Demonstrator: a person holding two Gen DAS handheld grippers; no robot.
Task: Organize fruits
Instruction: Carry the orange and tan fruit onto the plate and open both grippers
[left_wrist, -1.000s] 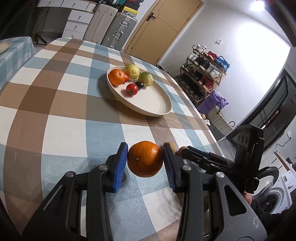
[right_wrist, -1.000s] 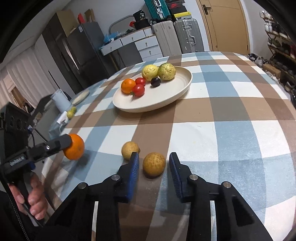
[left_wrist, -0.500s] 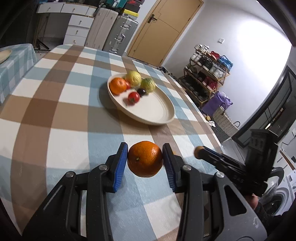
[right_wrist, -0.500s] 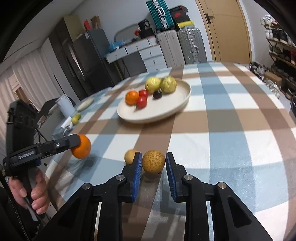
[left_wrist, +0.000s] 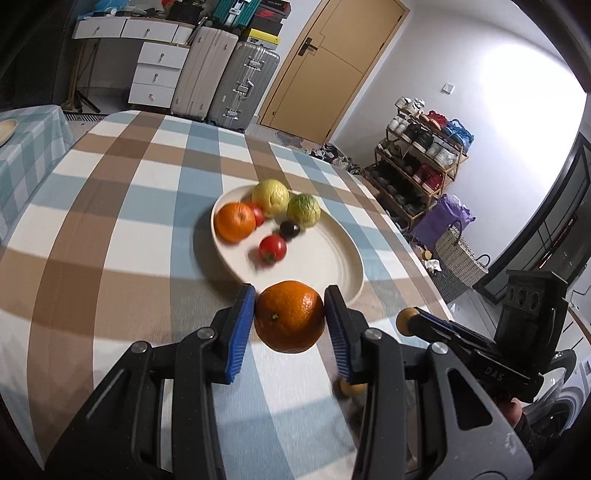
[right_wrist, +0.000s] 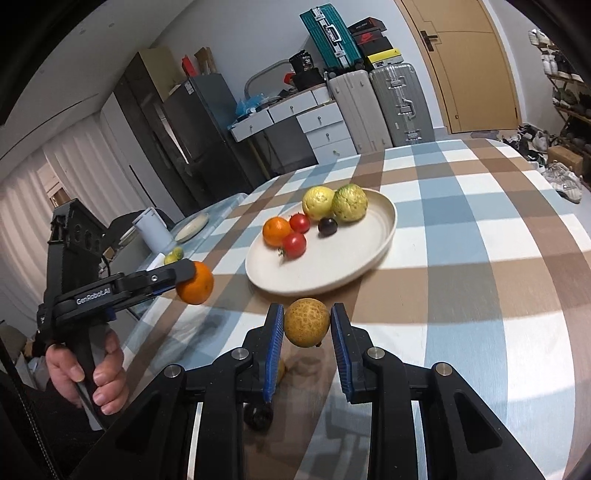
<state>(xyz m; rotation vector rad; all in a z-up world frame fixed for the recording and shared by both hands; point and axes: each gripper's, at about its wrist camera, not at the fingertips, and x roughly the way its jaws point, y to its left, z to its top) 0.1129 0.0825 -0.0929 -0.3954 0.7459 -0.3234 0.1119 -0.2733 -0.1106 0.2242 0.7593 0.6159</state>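
The left gripper (left_wrist: 290, 321) was clenched on an orange (left_wrist: 289, 316), its blue pads (left_wrist: 242, 325) pressing both sides, and held it clear of the table (left_wrist: 110, 240), just short of the plate's (left_wrist: 352, 266) near rim. The right gripper (right_wrist: 307, 328) gripped a tan fruit (right_wrist: 306, 322) the same way, also lifted off the cloth and near the plate's front edge. A small yellowish fruit (left_wrist: 351, 388) lay on the table below, mostly hidden behind the fingers. Farther on, the cream plate held a second orange (right_wrist: 276, 231), two tomatoes (right_wrist: 294, 244), a dark plum (right_wrist: 327, 226), a yellow fruit (right_wrist: 317, 203) and a green one (right_wrist: 349, 203), clustered at its far end. Beyond the table stood suitcases (left_wrist: 243, 85) and a door (left_wrist: 325, 62).
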